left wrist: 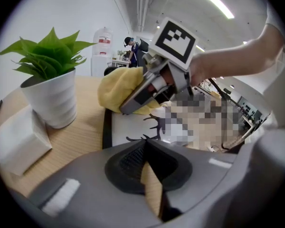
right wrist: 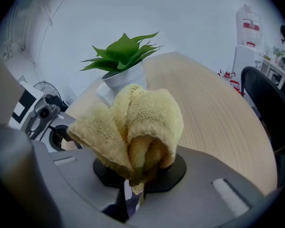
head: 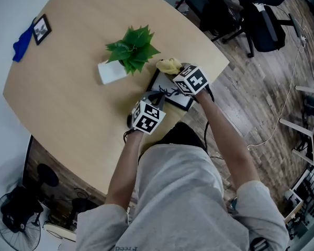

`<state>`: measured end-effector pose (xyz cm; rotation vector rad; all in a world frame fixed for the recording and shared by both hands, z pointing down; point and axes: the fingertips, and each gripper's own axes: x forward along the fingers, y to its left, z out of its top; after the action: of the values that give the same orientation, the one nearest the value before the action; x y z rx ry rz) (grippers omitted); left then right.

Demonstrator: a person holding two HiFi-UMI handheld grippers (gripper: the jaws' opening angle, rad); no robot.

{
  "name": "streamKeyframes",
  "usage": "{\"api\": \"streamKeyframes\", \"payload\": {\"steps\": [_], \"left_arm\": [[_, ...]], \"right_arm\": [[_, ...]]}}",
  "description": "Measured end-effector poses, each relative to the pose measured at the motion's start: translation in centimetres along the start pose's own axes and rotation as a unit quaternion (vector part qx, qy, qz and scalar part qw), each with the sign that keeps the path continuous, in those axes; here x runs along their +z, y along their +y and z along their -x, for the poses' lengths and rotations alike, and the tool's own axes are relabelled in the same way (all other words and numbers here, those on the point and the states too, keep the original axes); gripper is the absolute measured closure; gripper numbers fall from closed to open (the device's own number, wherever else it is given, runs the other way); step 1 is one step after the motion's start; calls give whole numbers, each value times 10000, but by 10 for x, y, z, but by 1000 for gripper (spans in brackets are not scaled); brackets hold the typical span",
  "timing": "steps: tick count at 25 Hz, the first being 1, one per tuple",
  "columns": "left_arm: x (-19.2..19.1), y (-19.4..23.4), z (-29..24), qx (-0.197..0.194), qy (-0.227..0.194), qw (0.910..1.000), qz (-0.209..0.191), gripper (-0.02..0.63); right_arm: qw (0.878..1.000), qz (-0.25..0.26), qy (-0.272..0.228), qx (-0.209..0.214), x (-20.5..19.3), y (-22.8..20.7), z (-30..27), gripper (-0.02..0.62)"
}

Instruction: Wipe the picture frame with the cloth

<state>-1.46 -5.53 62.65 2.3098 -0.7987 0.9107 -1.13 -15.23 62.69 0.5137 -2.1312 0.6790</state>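
Our right gripper [right wrist: 133,175] clamps the soft yellow terry cloth [right wrist: 142,122] mid-picture; our left gripper [left wrist: 147,146], closed and empty, should steady the light, rigid black-rimmed picture frame [left wrist: 107,127] by its edge.

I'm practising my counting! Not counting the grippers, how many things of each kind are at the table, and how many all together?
Picture frames: 2, the big picture frame and the small picture frame
Cloths: 2, the yellow cloth and the blue cloth
Plants: 1, the potted plant
Boxes: 1, the white box
Total: 6
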Motion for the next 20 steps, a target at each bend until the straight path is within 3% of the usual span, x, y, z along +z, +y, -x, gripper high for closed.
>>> {"api": "streamKeyframes", "payload": {"steps": [6, 20], "left_arm": [[-1, 1, 0, 20, -31, 10000, 44, 554], [-2, 1, 0, 70, 9, 10000, -48, 554]], "right_arm": [[9988, 443, 175, -80, 10, 15, -14, 555], [9881, 1085, 622, 898, -13, 67, -20, 555]]}}
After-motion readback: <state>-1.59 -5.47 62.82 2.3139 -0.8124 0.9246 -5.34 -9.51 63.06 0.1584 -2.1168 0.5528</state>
